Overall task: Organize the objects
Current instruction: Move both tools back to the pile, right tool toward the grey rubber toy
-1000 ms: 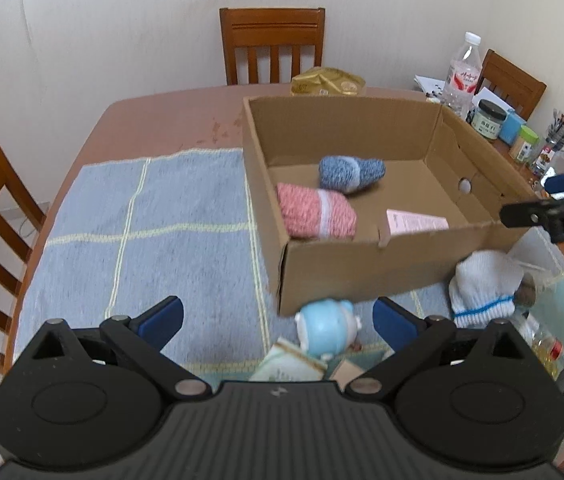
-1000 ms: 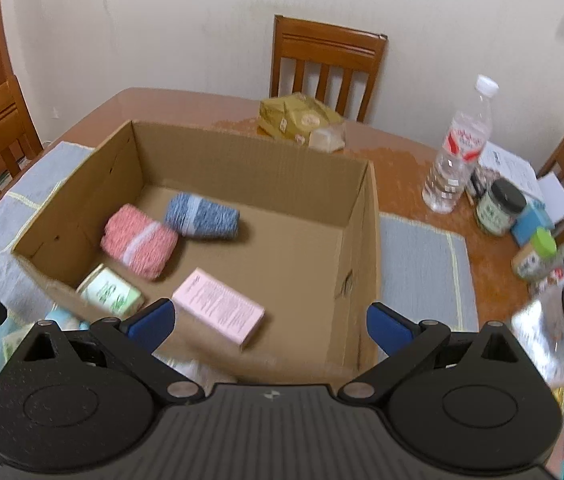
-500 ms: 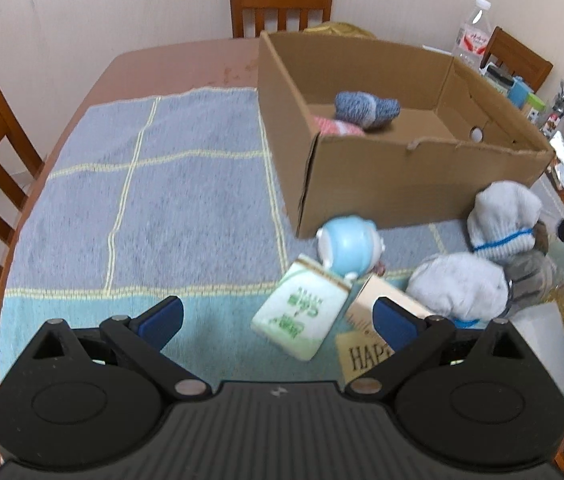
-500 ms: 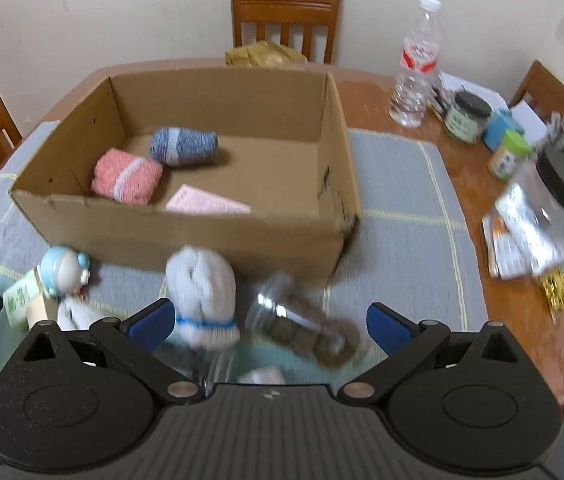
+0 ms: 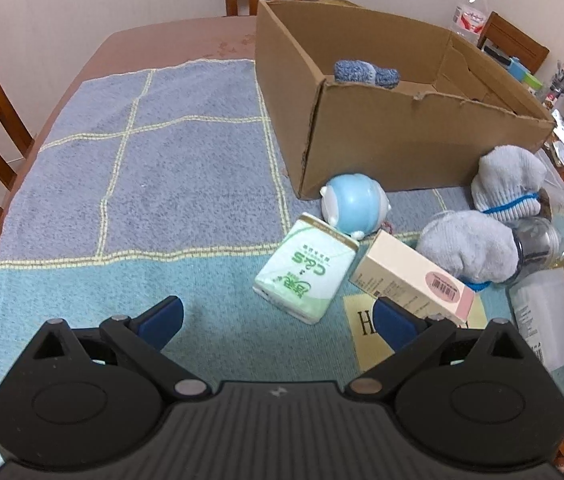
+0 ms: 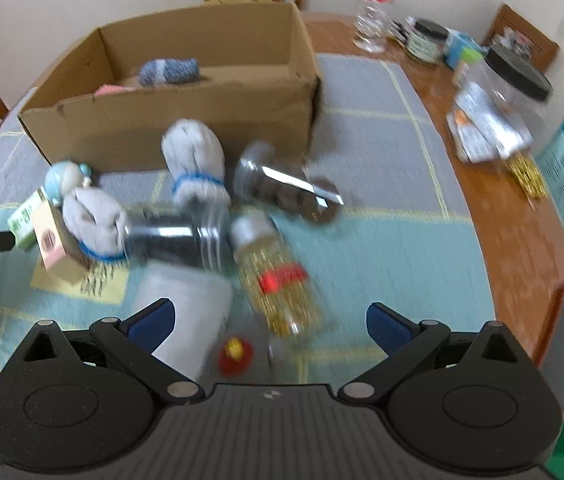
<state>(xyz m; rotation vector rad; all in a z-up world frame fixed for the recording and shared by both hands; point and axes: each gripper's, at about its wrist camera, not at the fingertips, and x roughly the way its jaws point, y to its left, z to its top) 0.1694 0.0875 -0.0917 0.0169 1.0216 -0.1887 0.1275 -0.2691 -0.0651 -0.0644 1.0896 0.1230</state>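
your left tool [image 5: 277, 318] hangs wide open and empty over the blue cloth [image 5: 153, 152] on the table. just ahead, slightly right of its centre line, lies the green tissue pack [image 5: 306, 270], long axis running away from you and tilted right; its label reads "c&s". touching it on the right is a cream carton [image 5: 412, 280] with a barcode, over a card [image 5: 362, 322] showing "h". your right tool [image 6: 269, 320] is also open and empty, above a gold-filled bottle [image 6: 277, 276]; that view is blurred. the left is nearer the pack. beyond sit a blue toy [image 5: 356, 204], grey sock bundles [image 5: 470, 246] and the cardboard box [image 5: 402, 148].
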